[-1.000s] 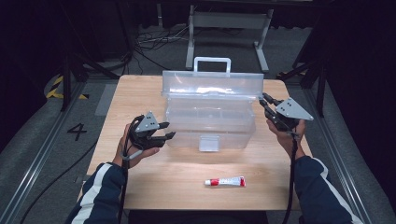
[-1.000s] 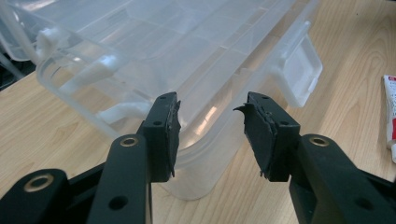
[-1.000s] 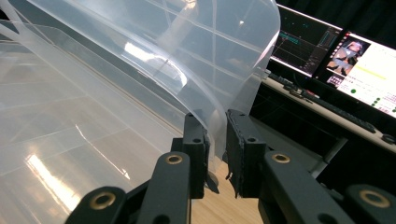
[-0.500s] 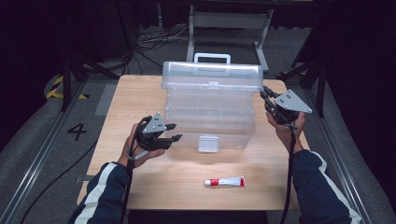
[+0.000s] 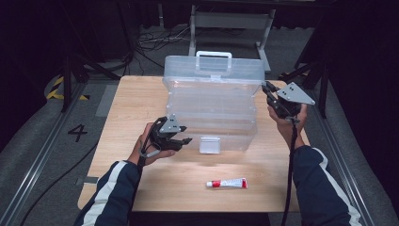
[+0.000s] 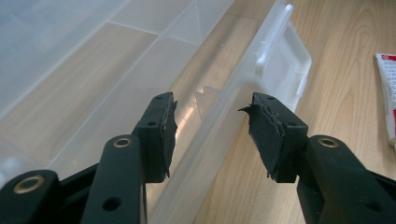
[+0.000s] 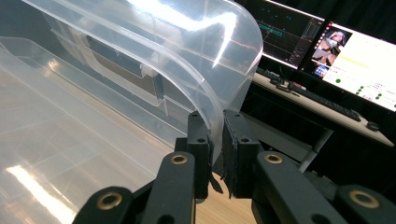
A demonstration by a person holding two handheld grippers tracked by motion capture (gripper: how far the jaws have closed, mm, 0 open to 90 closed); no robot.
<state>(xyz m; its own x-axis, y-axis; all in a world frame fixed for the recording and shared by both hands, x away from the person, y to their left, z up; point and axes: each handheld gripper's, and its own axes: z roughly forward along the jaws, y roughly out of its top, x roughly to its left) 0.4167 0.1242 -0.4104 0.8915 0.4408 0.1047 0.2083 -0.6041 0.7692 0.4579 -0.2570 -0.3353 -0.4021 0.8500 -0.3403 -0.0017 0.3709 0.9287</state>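
Note:
A clear plastic box stands on the wooden table, its lid tilted up with a white handle on top. My right gripper is at the lid's right corner. In the right gripper view it is shut on the lid's curved edge. My left gripper is open at the box's front left. In the left gripper view its jaws straddle the front rim, short of the latch. A red and white tube lies near the table's front edge.
The latch hangs at the middle of the box's front wall. Bare wood lies left of the box and in front of it, around the tube. Lit monitors stand off to one side in the right gripper view.
The lid has risen further with my right gripper on its corner. My left gripper has moved right, closer to the box's front wall and latch.

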